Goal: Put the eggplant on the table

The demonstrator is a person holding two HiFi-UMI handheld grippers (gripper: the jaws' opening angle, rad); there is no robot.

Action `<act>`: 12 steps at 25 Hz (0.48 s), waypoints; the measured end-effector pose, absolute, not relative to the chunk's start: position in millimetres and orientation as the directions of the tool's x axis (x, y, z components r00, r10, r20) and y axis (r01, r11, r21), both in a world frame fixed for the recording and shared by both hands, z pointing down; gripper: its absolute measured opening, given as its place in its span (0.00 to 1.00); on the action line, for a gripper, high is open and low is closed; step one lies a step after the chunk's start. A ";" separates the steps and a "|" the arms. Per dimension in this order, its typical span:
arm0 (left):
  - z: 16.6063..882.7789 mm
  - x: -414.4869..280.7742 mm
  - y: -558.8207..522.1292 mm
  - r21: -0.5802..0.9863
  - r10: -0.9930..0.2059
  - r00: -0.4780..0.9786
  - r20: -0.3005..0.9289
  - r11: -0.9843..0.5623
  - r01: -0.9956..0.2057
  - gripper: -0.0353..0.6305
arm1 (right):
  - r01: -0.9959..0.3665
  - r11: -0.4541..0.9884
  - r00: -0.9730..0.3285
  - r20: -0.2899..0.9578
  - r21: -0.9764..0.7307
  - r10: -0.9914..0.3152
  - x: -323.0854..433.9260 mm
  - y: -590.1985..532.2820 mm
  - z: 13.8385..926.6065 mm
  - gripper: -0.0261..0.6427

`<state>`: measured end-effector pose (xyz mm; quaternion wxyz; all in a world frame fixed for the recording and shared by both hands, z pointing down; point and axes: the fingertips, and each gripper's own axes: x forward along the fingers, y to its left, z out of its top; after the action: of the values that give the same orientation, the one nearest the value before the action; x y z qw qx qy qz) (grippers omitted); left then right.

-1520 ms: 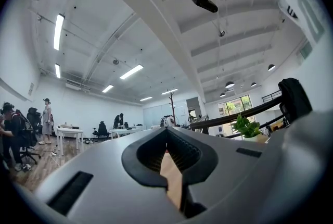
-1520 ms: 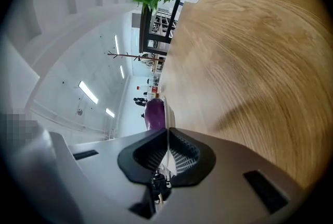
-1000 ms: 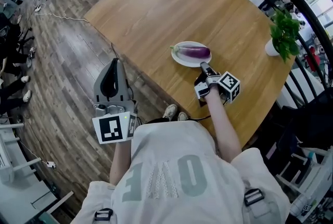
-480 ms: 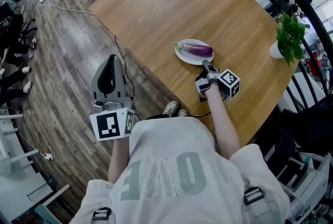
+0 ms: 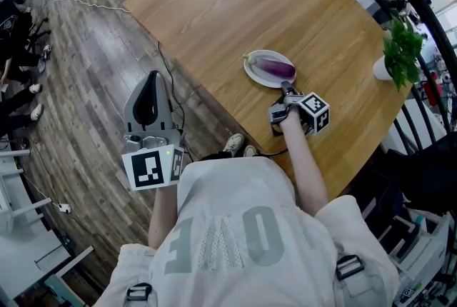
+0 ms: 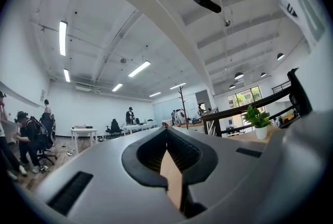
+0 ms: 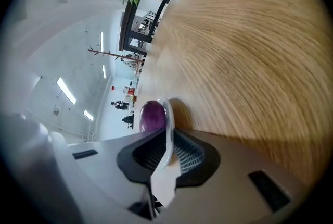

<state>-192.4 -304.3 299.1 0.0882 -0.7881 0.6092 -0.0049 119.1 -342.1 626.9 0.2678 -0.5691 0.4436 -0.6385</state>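
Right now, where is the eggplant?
In the head view, the eggplant lies on the white plate, right of centre and close to the near edge of the wooden table.

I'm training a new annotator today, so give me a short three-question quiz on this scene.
1. True or false: the eggplant lies directly on the table.
2. What sits between the right gripper's jaws? A) the plate rim B) the eggplant's stem C) nothing
3. Fill in: the left gripper hangs over the ____.
Key: 1. False, it lies on the plate. 2. A; those jaws are opening, with the rim between them. 3. The floor.
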 end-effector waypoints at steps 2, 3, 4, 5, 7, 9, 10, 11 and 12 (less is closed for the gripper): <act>299.6 -194.0 -304.9 -0.143 -0.962 0.255 -0.098 -0.240 -0.960 0.06 | -0.166 -0.463 -0.207 0.490 -0.871 -0.847 119.7 -342.0 625.5 0.10; 300.0 -194.6 -305.1 -0.142 -0.962 0.254 -0.097 -0.239 -0.961 0.06 | -0.161 -0.462 -0.209 0.488 -0.872 -0.847 119.5 -341.6 624.7 0.13; 300.3 -194.9 -305.0 -0.141 -0.962 0.254 -0.098 -0.239 -0.961 0.06 | -0.152 -0.462 -0.212 0.485 -0.874 -0.848 119.1 -341.0 624.1 0.17; 300.3 -195.2 -304.8 -0.140 -0.962 0.254 -0.099 -0.239 -0.961 0.06 | -0.143 -0.463 -0.215 0.484 -0.875 -0.848 118.7 -340.1 623.9 0.20; 299.9 -195.2 -304.5 -0.137 -0.961 0.255 -0.103 -0.240 -0.961 0.06 | -0.137 -0.474 -0.209 0.493 -0.870 -0.844 118.7 -337.5 623.7 0.23; 299.3 -193.9 -304.9 -0.134 -0.960 0.259 -0.107 -0.245 -0.960 0.06 | -0.143 -0.496 -0.192 0.516 -0.856 -0.835 120.4 -333.6 623.3 0.24; 299.2 -193.0 -305.2 -0.133 -0.959 0.262 -0.109 -0.247 -0.960 0.06 | -0.148 -0.509 -0.182 0.529 -0.848 -0.829 121.6 -331.2 622.9 0.25; 299.2 -192.0 -305.4 -0.132 -0.958 0.265 -0.110 -0.250 -0.959 0.06 | -0.153 -0.521 -0.173 0.542 -0.840 -0.823 122.7 -328.6 622.4 0.25; 299.4 -191.0 -305.5 -0.130 -0.957 0.268 -0.111 -0.253 -0.959 0.06 | -0.158 -0.531 -0.165 0.552 -0.833 -0.817 123.7 -326.1 621.5 0.25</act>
<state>-191.0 -305.5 299.4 0.0857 -0.7916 0.6049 0.0047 123.7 -326.1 621.5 0.2565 -0.5930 0.4110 -0.6431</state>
